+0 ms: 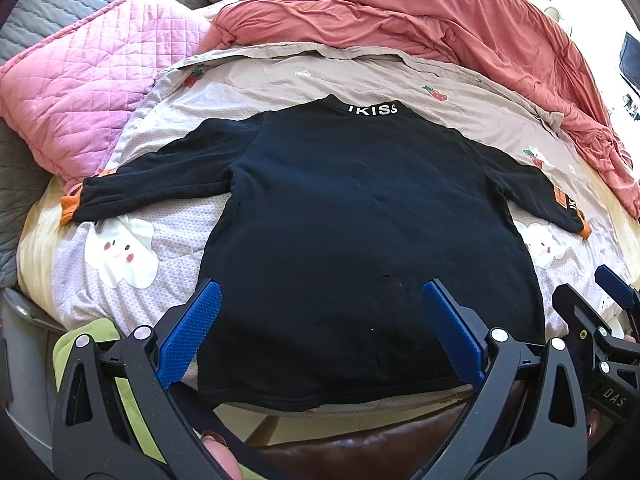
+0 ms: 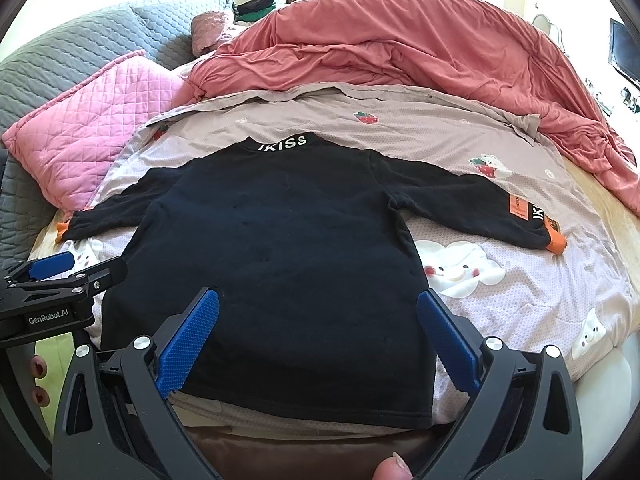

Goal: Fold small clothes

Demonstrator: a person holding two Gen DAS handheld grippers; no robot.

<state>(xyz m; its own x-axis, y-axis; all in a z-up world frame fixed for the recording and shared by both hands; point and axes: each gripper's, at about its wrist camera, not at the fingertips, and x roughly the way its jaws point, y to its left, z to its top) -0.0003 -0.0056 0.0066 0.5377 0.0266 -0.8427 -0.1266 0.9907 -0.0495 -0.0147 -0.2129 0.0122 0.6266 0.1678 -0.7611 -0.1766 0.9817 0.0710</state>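
Observation:
A small black long-sleeved top point(image 1: 352, 216) point(image 2: 280, 264) lies flat, back up, on a printed sheet, sleeves spread out, orange cuffs at both ends and white "UKISS" lettering on the collar point(image 2: 282, 143). My left gripper point(image 1: 320, 300) hovers open over the hem, left of centre, nothing between its blue pads. My right gripper point(image 2: 318, 308) stands open above the right half of the hem. Each gripper shows in the other's view: the right one point(image 1: 608, 300) at the right edge, the left one point(image 2: 72, 268) at the left edge.
The printed sheet point(image 2: 500, 300) covers the near bed. A pink quilted pillow point(image 1: 80, 92) lies back left, a rumpled coral duvet point(image 2: 420, 52) across the back and right. A green cloth point(image 1: 92, 344) hangs at lower left. A brown bed edge point(image 2: 320, 448) and fingertips are below.

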